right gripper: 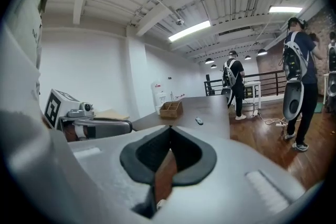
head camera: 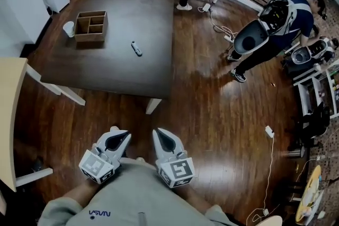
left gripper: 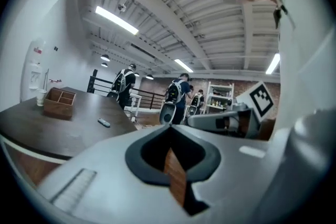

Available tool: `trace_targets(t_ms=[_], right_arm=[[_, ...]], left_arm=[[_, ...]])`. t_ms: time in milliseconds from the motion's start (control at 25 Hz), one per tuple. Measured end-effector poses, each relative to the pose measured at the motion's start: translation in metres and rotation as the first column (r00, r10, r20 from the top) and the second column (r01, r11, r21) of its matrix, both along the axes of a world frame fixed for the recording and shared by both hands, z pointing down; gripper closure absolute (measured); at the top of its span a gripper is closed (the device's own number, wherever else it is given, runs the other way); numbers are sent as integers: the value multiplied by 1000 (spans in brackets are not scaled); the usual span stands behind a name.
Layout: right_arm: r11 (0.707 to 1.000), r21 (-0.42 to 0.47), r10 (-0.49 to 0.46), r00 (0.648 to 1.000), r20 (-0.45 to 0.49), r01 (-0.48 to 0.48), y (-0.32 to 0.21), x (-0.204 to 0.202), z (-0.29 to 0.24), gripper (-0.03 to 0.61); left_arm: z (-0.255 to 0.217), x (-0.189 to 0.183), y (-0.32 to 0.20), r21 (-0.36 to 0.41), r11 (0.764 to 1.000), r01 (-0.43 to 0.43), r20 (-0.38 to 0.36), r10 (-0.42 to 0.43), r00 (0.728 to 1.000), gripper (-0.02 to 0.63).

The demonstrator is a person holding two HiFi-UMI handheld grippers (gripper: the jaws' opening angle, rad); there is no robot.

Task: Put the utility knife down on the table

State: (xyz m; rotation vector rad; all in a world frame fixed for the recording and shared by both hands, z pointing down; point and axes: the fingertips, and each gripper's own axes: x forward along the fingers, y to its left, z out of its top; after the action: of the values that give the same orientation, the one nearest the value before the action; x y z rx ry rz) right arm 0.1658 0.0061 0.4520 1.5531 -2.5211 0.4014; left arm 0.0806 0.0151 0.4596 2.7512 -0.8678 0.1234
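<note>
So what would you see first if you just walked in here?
The left gripper and the right gripper, both shut and empty, sit close to the person's chest, low in the head view. Ahead stands a big dark table with a small utility knife lying near its middle and a wooden box towards its far left. On the right, a person with a backpack bends over.

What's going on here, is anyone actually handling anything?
Nothing is being handled right now. The person stands back from the table and holds the left gripper and the right gripper close to the body. Both are shut and empty. The utility knife already lies flat on the tabletop, apart from the wooden box and the white cup beside it. Other people are busy off to the side, away from the table.
</note>
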Motion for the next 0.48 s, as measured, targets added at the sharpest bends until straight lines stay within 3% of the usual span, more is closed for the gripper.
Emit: trace_targets(t_ms=[200,480], right_arm=[[1000,8,-15,1000,6,15,43,8,4,577],[998,57,-34,999,15,33,74,8,-8,578]], left_arm=[[1,-5,46,-21,997,71,35,-70,997,612],[-8,-22,81,21,989,144,63,-145,987,612]])
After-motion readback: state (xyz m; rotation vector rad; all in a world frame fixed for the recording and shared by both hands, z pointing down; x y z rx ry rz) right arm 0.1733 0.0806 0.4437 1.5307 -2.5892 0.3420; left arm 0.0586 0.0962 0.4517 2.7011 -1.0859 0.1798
